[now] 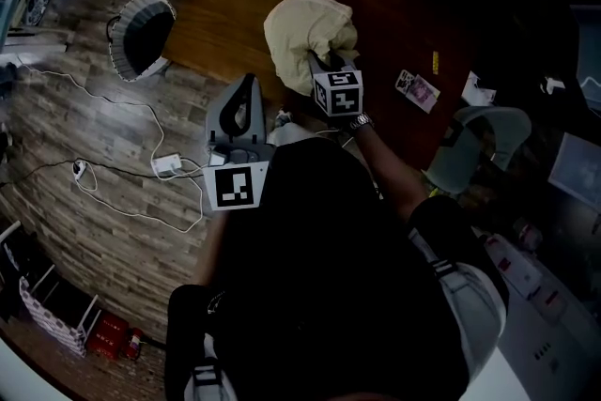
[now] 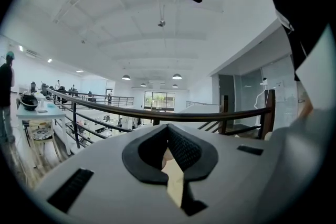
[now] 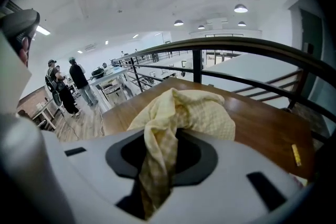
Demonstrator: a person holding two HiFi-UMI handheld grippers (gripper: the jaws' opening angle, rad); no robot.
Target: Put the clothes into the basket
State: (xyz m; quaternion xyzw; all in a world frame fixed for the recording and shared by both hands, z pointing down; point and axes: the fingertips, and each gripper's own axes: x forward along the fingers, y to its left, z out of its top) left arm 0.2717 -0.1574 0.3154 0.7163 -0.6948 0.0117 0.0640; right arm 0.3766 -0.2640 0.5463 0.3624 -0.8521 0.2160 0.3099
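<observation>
The right gripper (image 1: 316,63) has its jaws pinched on a pale yellow checked cloth (image 1: 305,23), and in the right gripper view we see a twisted fold of this cloth (image 3: 195,112) running down between the two dark pads of the gripper (image 3: 160,157). The rest of the cloth stands as a loose bundle in front of the jaws, over the brown wooden table (image 1: 394,5), near its left edge; we cannot tell if its lower side touches the table top. The left gripper (image 1: 248,82) is held lower in the head view, over the wooden floor (image 1: 94,127) and apart from the cloth. In the left gripper view its jaws (image 2: 168,131) are pressed together with no cloth between them, and it points toward a dark railing (image 2: 131,111). The basket (image 1: 141,33), dark inside with a light pleated rim, stands on the floor just beside the left corner of the table, well apart from the cloth. We also see a white adapter (image 1: 167,165) with cables on the floor and a small printed card (image 1: 418,90) on the table, to the right of the right gripper.
</observation>
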